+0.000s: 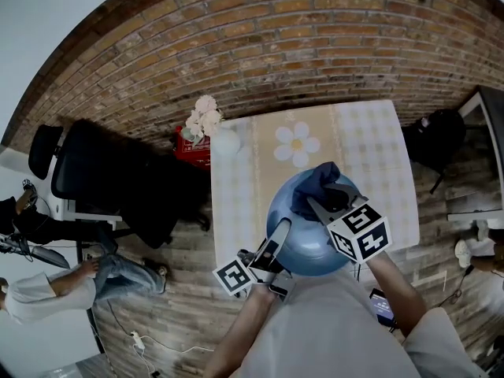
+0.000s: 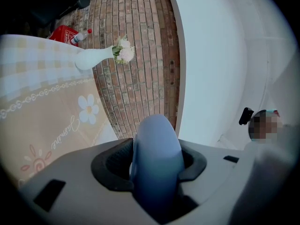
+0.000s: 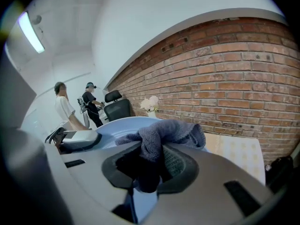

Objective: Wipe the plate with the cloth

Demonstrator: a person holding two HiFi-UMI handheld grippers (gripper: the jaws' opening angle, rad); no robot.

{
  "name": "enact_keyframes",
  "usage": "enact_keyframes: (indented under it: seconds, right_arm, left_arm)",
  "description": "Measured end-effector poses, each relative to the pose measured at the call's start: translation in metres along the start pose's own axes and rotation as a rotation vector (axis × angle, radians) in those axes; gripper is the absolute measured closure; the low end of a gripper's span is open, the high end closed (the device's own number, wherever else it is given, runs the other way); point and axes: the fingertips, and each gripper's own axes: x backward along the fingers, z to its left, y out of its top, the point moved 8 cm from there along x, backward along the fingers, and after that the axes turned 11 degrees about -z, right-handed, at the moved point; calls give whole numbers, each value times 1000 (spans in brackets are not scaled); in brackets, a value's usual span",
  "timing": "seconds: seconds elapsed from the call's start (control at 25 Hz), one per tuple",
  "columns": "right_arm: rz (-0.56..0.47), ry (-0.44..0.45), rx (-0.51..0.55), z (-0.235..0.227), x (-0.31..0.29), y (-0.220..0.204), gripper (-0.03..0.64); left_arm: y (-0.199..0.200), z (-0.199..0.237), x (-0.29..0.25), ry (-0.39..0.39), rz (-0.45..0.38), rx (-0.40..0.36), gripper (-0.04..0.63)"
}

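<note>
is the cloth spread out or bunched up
Bunched up: the cloth sits crumpled in the right gripper, over the blue plate.

All 3 views are bright and evenly lit, with only soft, faint shadows. In the right gripper view a ceiling strip light (image 3: 28, 32) glares at the upper left and washes out the white wall (image 3: 140, 27) beside it. Each picture is a fisheye circle with black corners. Straight lines bend toward the edges, and the brick wall (image 1: 315, 38) bows into an arc in the head view. In the left gripper view the blue plate (image 2: 157, 163), clamped in the jaws close to the lens, is blurred, while the tablecloth (image 2: 42, 107) behind it is sharper. In the right gripper view the cloth (image 3: 161, 137) pinched in the jaws is fairly sharp, and the near foreground is soft.
</note>
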Motion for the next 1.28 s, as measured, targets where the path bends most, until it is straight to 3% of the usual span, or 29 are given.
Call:
enact_keyframes:
  seconds: [0.36,0.56,0.96,1.28]
  right_arm:
    - [43,-137,-44,-38,33,-19,517]
    - [108,-155,-96,-34,54,-48,517]
    - [197,-65,-94,3,68,-74,517]
    - [212,78,-87,46,56,-67,517]
  left_arm:
    - [9,-4,-5,-11,-14,-5,394]
    - [12,-3,-9,-2,-16,-26,394]
    - [20,2,-10,19,-36,-25,391]
    - [27,-1,-11,25,-65,-53,391]
